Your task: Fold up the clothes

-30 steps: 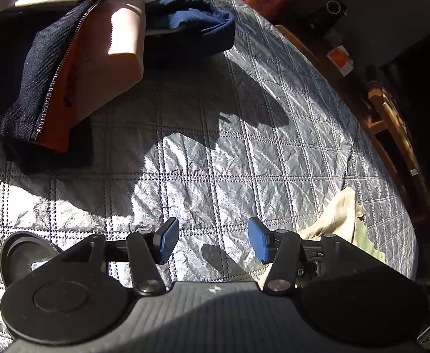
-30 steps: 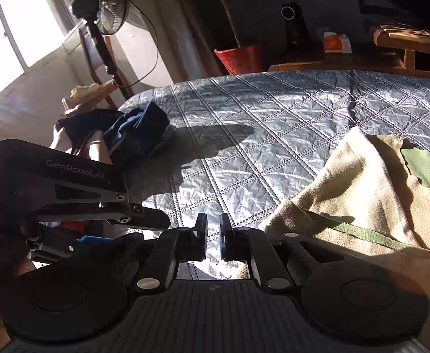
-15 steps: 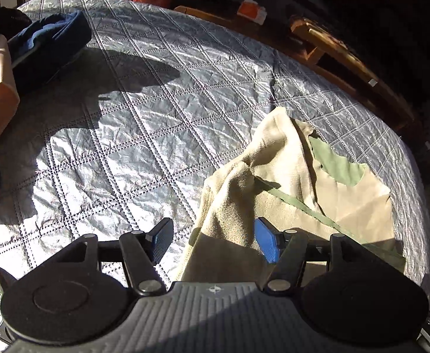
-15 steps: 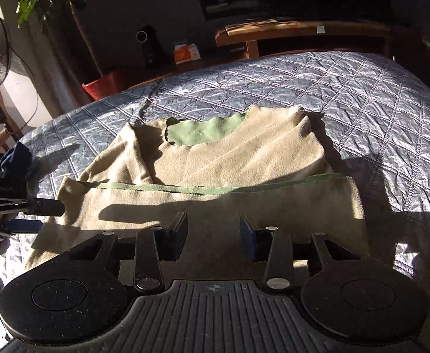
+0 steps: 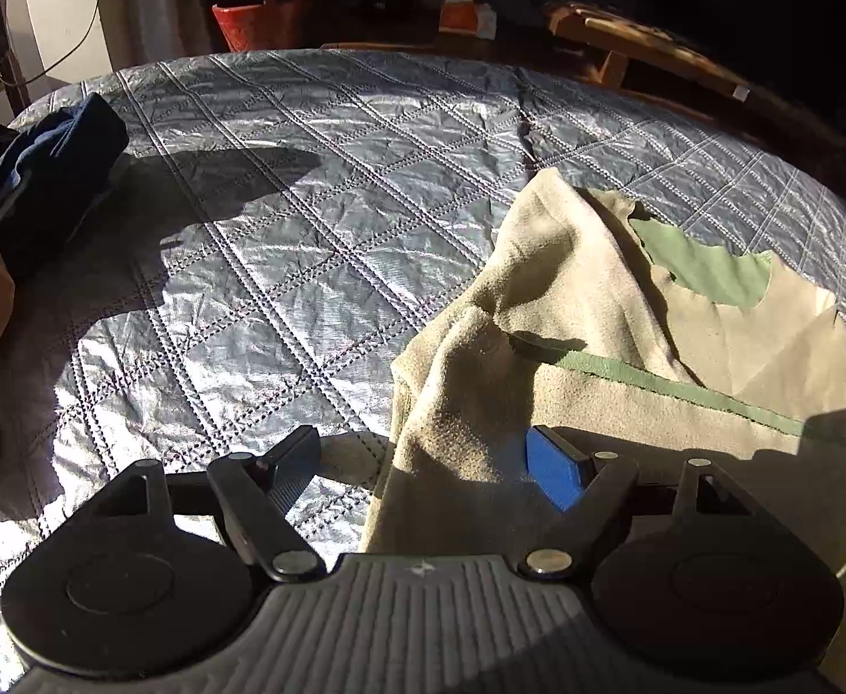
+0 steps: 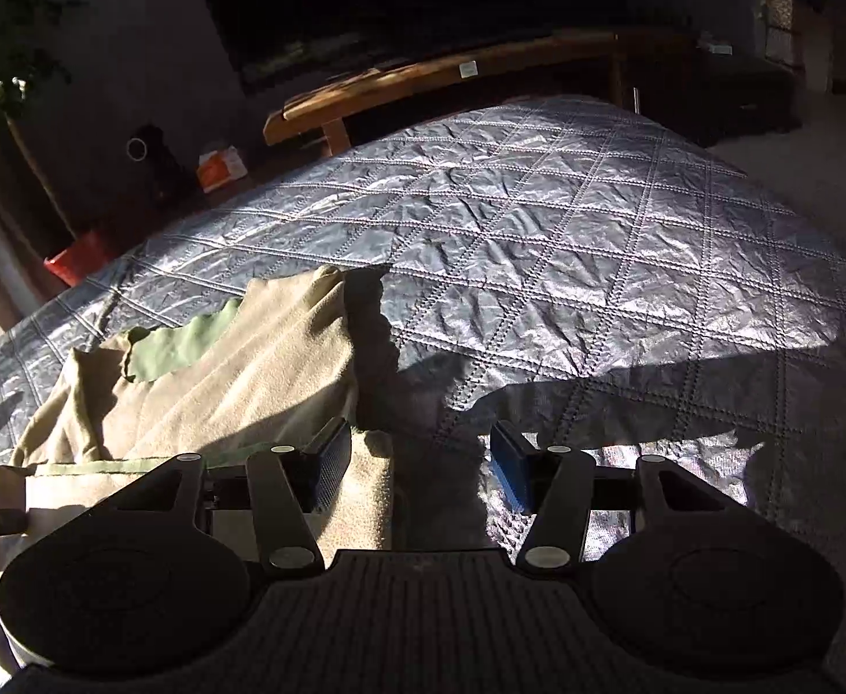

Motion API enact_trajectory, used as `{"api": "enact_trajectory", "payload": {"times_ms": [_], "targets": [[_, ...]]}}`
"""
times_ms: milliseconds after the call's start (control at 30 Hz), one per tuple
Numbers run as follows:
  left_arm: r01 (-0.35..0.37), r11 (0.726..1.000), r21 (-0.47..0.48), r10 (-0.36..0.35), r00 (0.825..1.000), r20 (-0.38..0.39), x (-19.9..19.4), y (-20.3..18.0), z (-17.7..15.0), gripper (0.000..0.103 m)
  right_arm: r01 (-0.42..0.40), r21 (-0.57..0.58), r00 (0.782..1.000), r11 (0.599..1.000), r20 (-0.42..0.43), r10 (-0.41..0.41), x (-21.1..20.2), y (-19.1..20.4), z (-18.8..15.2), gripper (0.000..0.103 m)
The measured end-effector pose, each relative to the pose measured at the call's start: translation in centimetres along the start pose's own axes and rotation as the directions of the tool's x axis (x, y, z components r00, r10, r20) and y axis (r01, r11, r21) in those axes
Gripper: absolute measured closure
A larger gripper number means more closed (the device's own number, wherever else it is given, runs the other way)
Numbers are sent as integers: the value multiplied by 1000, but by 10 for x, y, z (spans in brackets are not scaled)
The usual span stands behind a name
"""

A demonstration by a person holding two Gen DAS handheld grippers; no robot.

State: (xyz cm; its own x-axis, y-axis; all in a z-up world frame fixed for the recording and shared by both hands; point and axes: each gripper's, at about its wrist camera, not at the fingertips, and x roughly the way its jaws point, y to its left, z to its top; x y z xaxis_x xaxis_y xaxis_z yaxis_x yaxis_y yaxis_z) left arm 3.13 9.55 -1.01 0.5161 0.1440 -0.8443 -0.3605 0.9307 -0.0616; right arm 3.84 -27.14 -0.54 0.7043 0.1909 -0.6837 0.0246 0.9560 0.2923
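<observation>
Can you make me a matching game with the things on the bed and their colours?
Things:
1. quilt
2. top
3. top's neck lining
4. bundle of clothes

Colours:
A. green
B. navy blue
C. silvery grey
D. beige

Pairs: 1-C, 2-D, 3-A, 4-B

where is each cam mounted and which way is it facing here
Left wrist: on the left gripper, angled down at the beige garment's left edge; own opening jaws show.
Right wrist: on the right gripper, angled down at the garment's right edge; own opening jaws show.
Shared: garment, grey quilted cover, red pot.
</observation>
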Motion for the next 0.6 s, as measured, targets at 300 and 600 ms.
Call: {"api": "enact_trajectory", "payload": {"times_ms": [300, 600], "targets": [[-121, 992, -32, 122, 992, 27, -10, 12, 6, 27, -24, -188, 995, 982, -95, 6, -10, 24, -31, 42], [-150, 988, 42, 148, 988, 45, -17, 23, 6, 27, -42, -443, 999, 895, -19, 38, -46, 49, -30, 41]]}}
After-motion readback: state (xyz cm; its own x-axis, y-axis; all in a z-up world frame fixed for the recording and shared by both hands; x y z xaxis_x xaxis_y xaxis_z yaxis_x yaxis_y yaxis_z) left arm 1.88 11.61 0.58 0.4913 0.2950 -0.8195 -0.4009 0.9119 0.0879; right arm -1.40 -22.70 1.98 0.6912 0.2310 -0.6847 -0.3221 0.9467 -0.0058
